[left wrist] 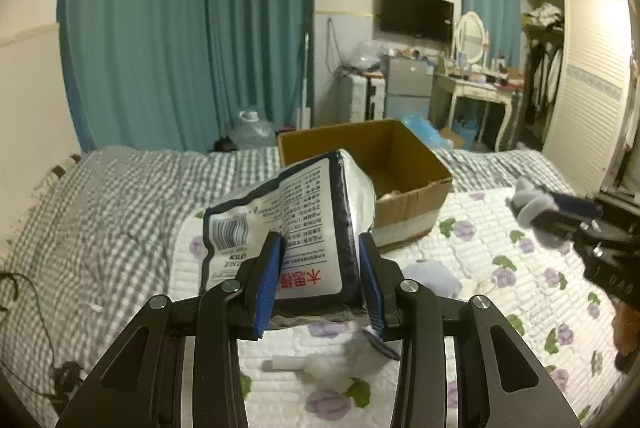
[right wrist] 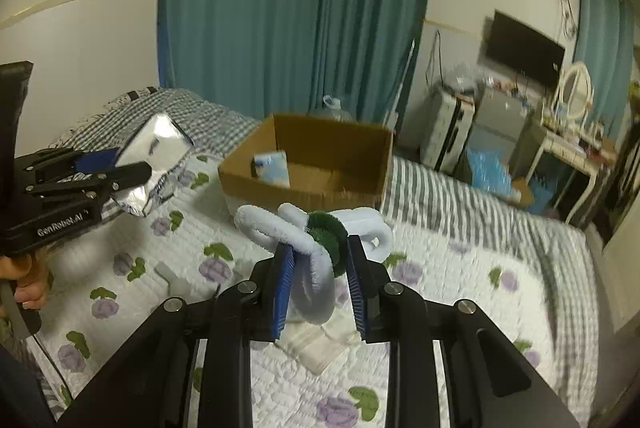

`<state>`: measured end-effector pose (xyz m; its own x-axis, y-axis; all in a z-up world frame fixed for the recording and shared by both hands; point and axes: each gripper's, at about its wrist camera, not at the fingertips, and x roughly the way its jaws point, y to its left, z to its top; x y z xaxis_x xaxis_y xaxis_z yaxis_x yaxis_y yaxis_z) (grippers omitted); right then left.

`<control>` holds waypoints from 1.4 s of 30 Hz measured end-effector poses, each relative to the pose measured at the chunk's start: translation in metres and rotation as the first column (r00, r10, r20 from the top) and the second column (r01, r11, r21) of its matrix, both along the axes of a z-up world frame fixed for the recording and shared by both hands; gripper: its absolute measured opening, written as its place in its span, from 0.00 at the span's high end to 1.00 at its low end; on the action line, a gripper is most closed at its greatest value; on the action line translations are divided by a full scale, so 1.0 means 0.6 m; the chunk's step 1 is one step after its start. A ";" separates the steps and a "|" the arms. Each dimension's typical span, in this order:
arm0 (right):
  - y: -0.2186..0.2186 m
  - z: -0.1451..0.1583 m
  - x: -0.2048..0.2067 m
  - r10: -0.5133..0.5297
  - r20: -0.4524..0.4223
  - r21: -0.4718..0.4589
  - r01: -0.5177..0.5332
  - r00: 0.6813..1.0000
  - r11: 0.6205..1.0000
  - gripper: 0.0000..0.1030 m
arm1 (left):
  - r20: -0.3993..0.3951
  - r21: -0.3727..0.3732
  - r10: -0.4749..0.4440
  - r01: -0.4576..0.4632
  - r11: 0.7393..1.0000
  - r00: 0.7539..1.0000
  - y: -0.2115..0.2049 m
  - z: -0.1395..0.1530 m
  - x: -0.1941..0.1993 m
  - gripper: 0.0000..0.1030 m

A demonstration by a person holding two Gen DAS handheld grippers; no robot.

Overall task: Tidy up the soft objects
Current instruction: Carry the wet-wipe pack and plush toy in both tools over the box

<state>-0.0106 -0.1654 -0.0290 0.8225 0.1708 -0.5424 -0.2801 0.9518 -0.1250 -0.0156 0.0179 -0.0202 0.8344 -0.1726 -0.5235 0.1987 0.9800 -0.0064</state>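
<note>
My left gripper [left wrist: 320, 248] is shut on a soft silver printed pouch [left wrist: 288, 212] and holds it above the bed, just short of the open cardboard box [left wrist: 416, 188]. In the right wrist view the same gripper [right wrist: 120, 164] and pouch [right wrist: 156, 144] are at the left. My right gripper [right wrist: 318, 256] is shut on a fluffy pale-blue looped toy with a green band [right wrist: 304, 232], held in front of the box [right wrist: 304, 188]. A blue-white packet [right wrist: 272, 168] lies inside the box.
The bed has a white quilt with purple flowers [right wrist: 224, 268] and a grey checked blanket [left wrist: 100, 208]. A pale-blue soft item [left wrist: 432, 276], a folded cloth [right wrist: 320, 344] and a small white piece [left wrist: 284, 364] lie on the quilt. Furniture stands beyond the bed.
</note>
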 end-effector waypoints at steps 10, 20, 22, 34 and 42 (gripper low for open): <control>0.013 0.078 -0.004 0.000 0.115 0.016 -0.002 0.993 1.000 0.75 | 0.075 0.007 -0.004 0.004 1.000 0.997 0.006 0.047 -0.011 0.64; 0.008 0.102 0.053 -0.007 0.188 0.037 0.000 0.982 0.999 0.75 | 0.145 -0.035 -0.028 0.033 0.999 0.989 0.000 0.096 0.022 0.64; 0.007 0.104 0.071 -0.010 0.194 0.051 0.000 0.981 0.999 0.75 | 0.155 -0.036 -0.030 0.037 0.999 0.987 -0.003 0.102 0.037 0.64; 0.007 0.063 0.193 -0.027 0.150 0.072 0.016 0.988 0.997 0.75 | 0.136 -0.036 -0.031 0.036 0.999 0.990 -0.002 0.075 0.144 0.64; 0.019 0.020 0.270 -0.033 0.066 0.052 0.030 0.997 0.998 0.75 | 0.043 -0.060 -0.096 0.099 0.993 0.994 -0.021 0.027 0.226 0.64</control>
<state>0.1513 -0.1538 -0.0171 0.8618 0.1706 -0.4777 -0.2427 0.9656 -0.0930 0.1201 0.0055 -0.0040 0.8320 -0.2854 -0.4758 0.2947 0.9539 -0.0568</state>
